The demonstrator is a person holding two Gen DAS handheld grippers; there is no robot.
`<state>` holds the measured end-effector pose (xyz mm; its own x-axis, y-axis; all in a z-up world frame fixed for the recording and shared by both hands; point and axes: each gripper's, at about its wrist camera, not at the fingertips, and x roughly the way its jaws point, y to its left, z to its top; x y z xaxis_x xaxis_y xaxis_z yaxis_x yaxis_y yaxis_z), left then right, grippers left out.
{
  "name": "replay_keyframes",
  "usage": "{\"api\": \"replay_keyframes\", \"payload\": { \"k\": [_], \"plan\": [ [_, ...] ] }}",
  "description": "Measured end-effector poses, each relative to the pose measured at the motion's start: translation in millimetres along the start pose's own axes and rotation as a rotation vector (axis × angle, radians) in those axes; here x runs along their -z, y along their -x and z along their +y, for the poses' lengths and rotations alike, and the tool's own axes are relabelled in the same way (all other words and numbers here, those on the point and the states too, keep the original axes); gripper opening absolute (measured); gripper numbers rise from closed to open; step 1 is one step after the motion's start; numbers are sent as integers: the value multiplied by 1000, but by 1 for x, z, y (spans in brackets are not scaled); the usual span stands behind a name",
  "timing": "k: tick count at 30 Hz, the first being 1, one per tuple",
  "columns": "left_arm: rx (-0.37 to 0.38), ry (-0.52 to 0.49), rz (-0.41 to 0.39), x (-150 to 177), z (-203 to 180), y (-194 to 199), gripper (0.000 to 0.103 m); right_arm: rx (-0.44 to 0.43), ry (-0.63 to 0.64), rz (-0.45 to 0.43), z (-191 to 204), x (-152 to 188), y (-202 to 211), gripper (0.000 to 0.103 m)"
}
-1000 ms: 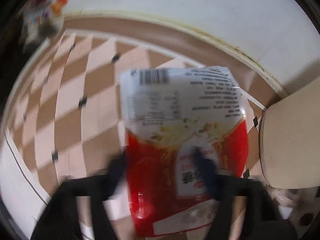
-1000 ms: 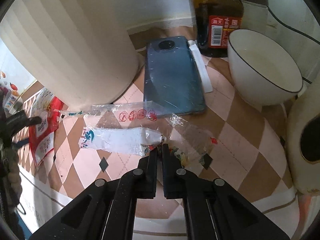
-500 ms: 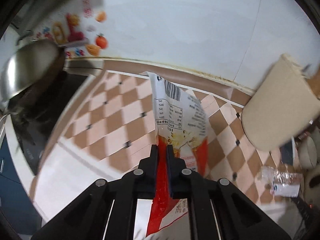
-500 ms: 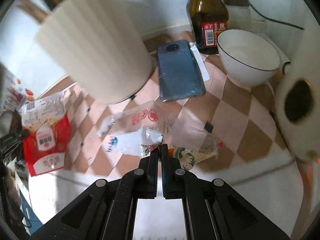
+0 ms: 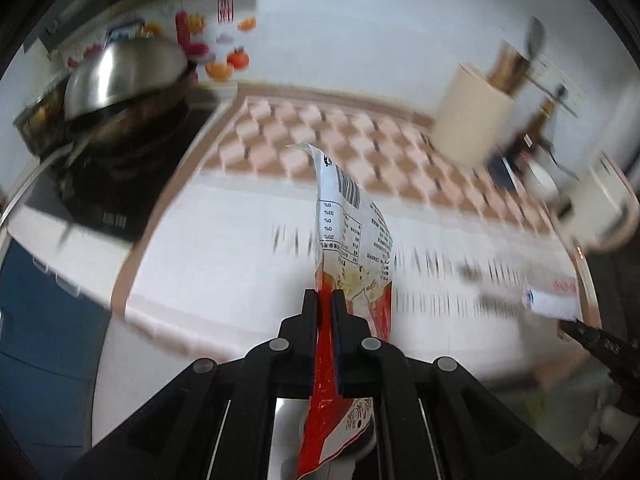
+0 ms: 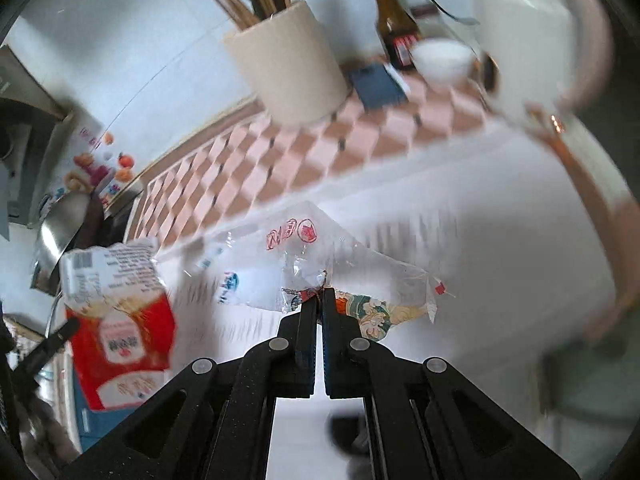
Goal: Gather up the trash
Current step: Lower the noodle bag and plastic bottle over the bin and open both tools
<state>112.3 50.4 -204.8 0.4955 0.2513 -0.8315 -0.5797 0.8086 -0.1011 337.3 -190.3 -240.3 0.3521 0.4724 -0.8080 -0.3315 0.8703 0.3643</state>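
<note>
My left gripper is shut on a red and white snack packet and holds it in the air in front of the counter. The packet also shows at the left of the right wrist view. My right gripper is shut on a clear plastic wrapper with red and blue print and holds it off the counter. The wrapper shows at the right edge of the left wrist view.
A checkered counter carries a cream utensil holder, a dark phone, a brown bottle and a white bowl. A steel wok lid sits on a black stove at the left.
Both grippers have lifted their trash off the counter and pulled back from it. The counter objects now look smaller and farther away.
</note>
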Motion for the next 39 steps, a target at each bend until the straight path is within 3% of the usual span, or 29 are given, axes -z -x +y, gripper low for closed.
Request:
{"api": "replay_keyframes", "payload": {
  "k": [3,7,13,17,22,25,28,33,39],
  "plan": [
    [37,-43,79,55,10,16,4,12,-30,32,4,60,28,2],
    [75,-56,202,108,15,10,3,41,-73,129,-3,146,49,2],
    [67,-56,374,175,10,-61,3,95,-94,294,-29,226,17,2],
    [64,-26,484,219,3,-153,3,119,-89,401,-56,277,-54,2],
    [64,42,611,296,-2,-312,3,131,-155,515,-107,333,-180,2],
    [63,100,684,343,-1,-404,3,99,-268,582,-151,376,-267,2],
    [63,143,722,380,-2,-466,3,70,-371,637,-183,409,-332,2],
    [67,134,753,414,-12,-513,4,33,-537,719,-226,459,-415,2],
    [79,82,730,412,-20,-494,11,28,-557,759,-232,471,-451,3]
  ]
}}
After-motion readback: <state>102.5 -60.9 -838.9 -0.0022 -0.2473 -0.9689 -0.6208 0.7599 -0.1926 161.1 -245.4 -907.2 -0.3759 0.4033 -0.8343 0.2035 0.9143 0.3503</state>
